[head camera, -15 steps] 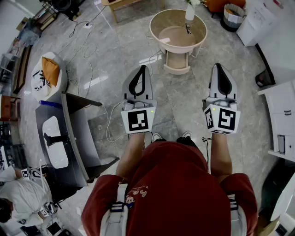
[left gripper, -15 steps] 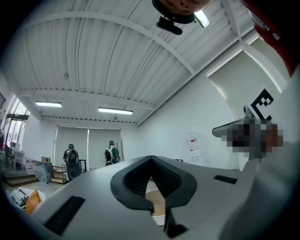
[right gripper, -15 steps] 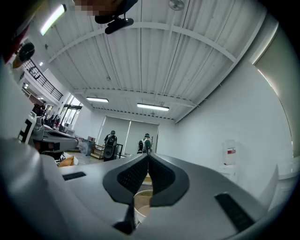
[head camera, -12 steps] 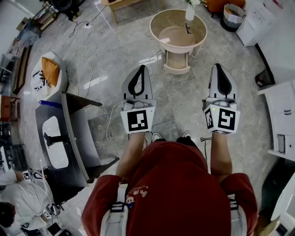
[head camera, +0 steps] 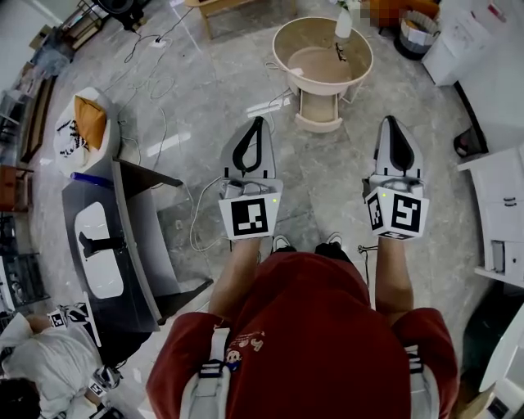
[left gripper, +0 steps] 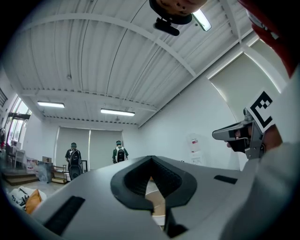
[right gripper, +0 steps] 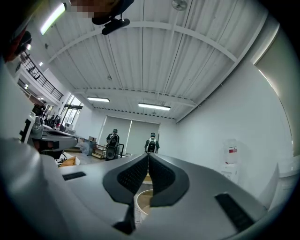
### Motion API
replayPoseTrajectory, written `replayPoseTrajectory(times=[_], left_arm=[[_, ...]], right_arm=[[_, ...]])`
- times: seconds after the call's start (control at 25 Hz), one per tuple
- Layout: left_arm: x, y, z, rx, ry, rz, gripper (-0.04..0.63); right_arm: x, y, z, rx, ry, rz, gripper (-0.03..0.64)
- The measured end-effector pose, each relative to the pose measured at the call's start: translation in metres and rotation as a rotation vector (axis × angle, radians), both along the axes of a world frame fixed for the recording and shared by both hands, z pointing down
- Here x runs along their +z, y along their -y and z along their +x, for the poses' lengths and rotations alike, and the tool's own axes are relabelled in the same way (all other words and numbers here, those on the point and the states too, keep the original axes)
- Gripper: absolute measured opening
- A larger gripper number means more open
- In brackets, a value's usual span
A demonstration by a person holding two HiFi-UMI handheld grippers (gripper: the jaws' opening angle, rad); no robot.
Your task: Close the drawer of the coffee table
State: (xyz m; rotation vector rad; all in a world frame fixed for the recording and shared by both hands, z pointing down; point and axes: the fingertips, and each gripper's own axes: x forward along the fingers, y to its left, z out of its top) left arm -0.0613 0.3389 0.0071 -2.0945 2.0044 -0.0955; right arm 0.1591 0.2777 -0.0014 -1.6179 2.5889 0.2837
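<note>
Grey marble-look floor tiles fill the head view, strewn with thin cables on the left side. Ahead of the person stands the round beige coffee table (head camera: 281, 41), with a slim white bottle-like object (head camera: 344, 23) on its top. Its pale wooden drawer (head camera: 318, 125) is pulled out toward the person and looks empty.

Judging by that, the task has not really begun. The drawer is fully out, nothing touches it, and both grippers are well short of it with bare floor between. What is left is nearly everything: walk or reach forward, set a gripper against the drawer front, and push it in under the tabletop until flush.

The left gripper (head camera: 259, 123) and the right gripper (head camera: 391, 121) are held side by side in front of the person's red shirt (head camera: 311, 327), well apart from each other. Both point forward and roughly level, tipped only slightly up, so each gripper view looks across the room at the ceiling and far wall. The left forearm (head camera: 236, 274) and right forearm (head camera: 391, 282) run straight out from the body behind the square-marker cubes. The drawer lies between the two lines of aim, a little nearer the left gripper's.

Both pairs of jaws are closed tip to tip and hold nothing. Through the slot below the meeting pads, each gripper view shows only a sliver of the beige table far beyond.
</note>
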Motion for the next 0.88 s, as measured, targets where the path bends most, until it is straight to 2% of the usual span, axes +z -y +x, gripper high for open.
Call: replayPoseTrajectory(times=[0.56,0.88], left_arm=[[0.01,-0.024,-0.062,0.011,-0.037,-0.019,0.012],[0.023,0.011,-0.066,0.027,-0.018,-0.049,0.012]], right_arm=[[0.004,-0.027,-0.054,0.021,0.042,0.0,0.025],[0.019,0.009,-0.057,0.033,0.043,-0.024,0.025]])
